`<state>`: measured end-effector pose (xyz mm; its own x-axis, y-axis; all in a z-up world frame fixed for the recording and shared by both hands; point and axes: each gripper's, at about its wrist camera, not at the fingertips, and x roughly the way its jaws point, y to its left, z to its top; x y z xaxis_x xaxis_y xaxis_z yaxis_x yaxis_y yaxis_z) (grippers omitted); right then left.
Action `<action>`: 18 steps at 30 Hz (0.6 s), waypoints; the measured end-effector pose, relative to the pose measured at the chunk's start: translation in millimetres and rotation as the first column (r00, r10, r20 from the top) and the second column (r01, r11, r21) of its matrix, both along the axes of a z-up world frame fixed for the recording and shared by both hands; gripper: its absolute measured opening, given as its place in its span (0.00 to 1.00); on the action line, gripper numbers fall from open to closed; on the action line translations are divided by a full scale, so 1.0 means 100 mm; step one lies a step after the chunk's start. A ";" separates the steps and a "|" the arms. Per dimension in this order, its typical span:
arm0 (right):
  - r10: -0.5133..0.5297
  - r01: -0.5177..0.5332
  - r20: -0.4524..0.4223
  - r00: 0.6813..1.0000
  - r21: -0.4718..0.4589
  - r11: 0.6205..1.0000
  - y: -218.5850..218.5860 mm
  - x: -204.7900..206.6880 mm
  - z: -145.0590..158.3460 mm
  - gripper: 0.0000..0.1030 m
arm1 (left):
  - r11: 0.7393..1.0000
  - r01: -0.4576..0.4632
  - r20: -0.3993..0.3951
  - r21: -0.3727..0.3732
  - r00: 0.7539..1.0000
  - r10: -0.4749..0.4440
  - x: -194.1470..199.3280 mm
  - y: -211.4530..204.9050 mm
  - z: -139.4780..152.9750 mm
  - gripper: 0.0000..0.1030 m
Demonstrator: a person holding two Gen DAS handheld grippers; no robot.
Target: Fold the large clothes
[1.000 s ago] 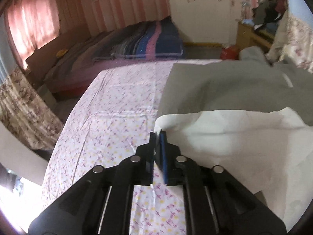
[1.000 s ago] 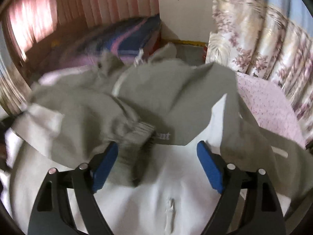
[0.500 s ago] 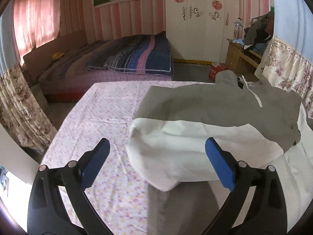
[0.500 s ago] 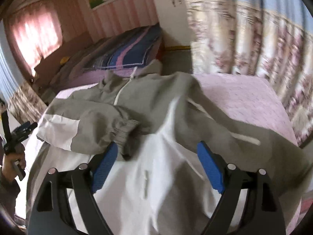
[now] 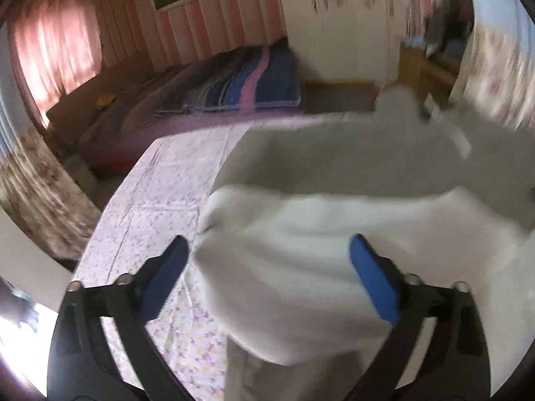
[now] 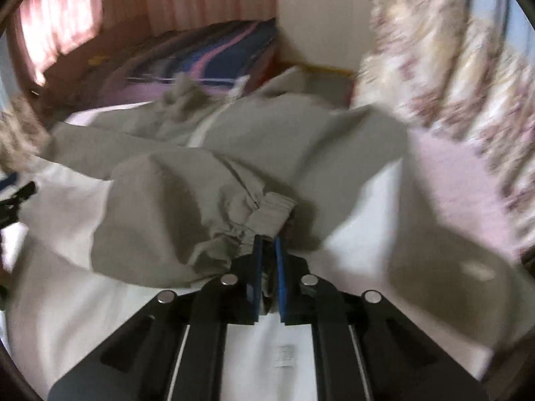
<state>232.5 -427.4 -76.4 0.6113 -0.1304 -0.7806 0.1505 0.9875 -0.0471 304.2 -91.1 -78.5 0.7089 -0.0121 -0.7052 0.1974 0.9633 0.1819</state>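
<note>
A large grey and white jacket (image 5: 334, 160) lies spread on a table under a pink flowered sheet (image 5: 157, 183). My left gripper (image 5: 269, 244) hovers over a folded white sleeve (image 5: 301, 267) at the jacket's left edge. Its jaws are wide and closing, with the fold between them, and the blue pads (image 5: 374, 277) are not pressing on it. In the right wrist view the jacket (image 6: 284, 133) shows its grey top and white zip. My right gripper (image 6: 268, 240) is closing, its pads pinching the elastic cuff (image 6: 274, 210) of the grey sleeve lying across the white front.
A bed with a striped blanket (image 5: 240, 83) stands beyond the table. A white wardrobe (image 5: 334, 33) and a wooden dresser (image 5: 421, 67) are at the back. A floral curtain (image 6: 451, 67) hangs close on the right. My left gripper (image 6: 16, 197) shows at the left edge of the right wrist view.
The left gripper let go of the white fold, opened wide and moved in over it. The right gripper, open a moment ago, has shut on the grey sleeve cuff.
</note>
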 end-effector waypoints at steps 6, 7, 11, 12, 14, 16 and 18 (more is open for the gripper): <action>-0.030 0.029 -0.009 1.000 -0.058 0.998 -0.15 -0.02 -0.09 0.07 | 0.999 -0.026 -0.091 -0.030 0.996 0.023 0.16 0.00 -0.29 0.90; -0.030 0.029 -0.015 0.999 -0.069 0.997 -0.14 -0.02 -0.12 0.08 | 0.999 -0.034 -0.103 -0.040 0.994 0.030 0.18 0.02 -0.32 0.91; -0.019 0.019 0.009 1.000 -0.001 1.000 -0.20 -0.17 -0.02 0.26 | 0.998 -0.042 -0.075 -0.057 0.996 0.038 0.12 0.08 -0.24 0.91; -0.013 0.012 0.020 1.000 0.021 1.000 -0.23 -0.24 0.04 0.42 | 0.998 -0.029 -0.067 -0.061 0.997 0.025 0.07 0.09 -0.20 0.91; 0.021 -0.027 0.062 0.998 0.095 0.995 -0.32 -0.50 0.23 0.61 | 0.997 0.002 -0.036 -0.079 0.999 -0.005 -0.09 0.12 -0.07 0.92; 0.015 -0.029 0.118 0.993 0.117 0.993 -0.44 -0.84 0.42 0.71 | 0.995 0.025 -0.003 -0.097 1.000 -0.026 -0.24 0.13 0.07 0.94; 0.005 -0.028 0.148 0.989 0.154 0.988 -0.57 -1.14 0.56 0.72 | 0.989 0.055 0.029 -0.139 0.998 -0.051 -0.46 0.16 0.23 0.96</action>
